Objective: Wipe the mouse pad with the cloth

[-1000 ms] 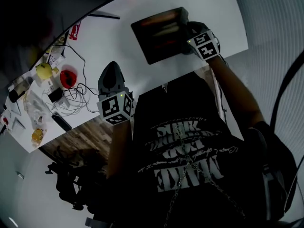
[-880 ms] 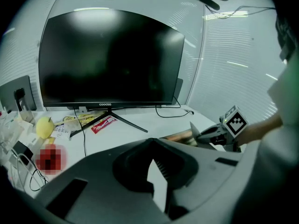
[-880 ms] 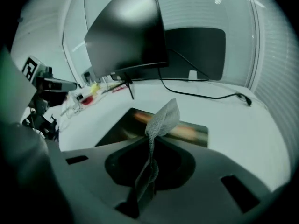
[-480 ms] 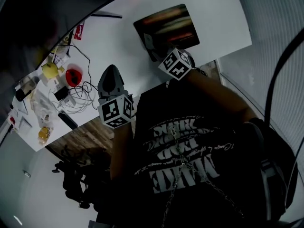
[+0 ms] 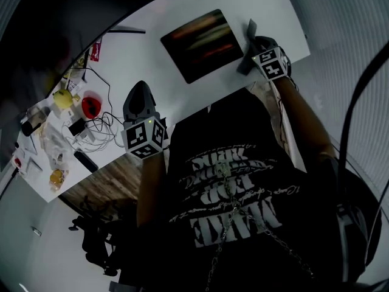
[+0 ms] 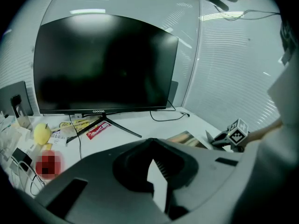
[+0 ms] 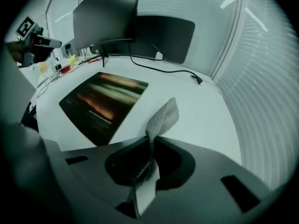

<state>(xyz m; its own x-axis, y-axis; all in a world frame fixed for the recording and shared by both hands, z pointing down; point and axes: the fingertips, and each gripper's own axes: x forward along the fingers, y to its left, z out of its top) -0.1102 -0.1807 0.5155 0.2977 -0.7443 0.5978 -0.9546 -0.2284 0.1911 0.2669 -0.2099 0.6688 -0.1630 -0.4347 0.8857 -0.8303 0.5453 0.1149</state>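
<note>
Swinging back from the pad's [image 5: 199,44] near edge, the right gripper [image 5: 251,41] now sits just right of the pad, fingers grasping the cloth [image 7: 161,118], which is off the pad. Another stroke looks due. The left gripper [image 5: 140,90] hovers over the table [image 5: 146,56], fingers clenched, empty.

Inventory: one surface [image 5: 152,47], one mouse pad [image 5: 200,44], one cloth [image 7: 161,118], one monitor [image 6: 103,64], one yellow round object [image 6: 41,133], two grippers: left gripper [image 6: 156,174], right gripper [image 7: 147,164]

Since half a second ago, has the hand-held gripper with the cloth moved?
Yes. The right hand-held gripper has swept right: from the pad's near edge to the table beyond its right edge.
</note>
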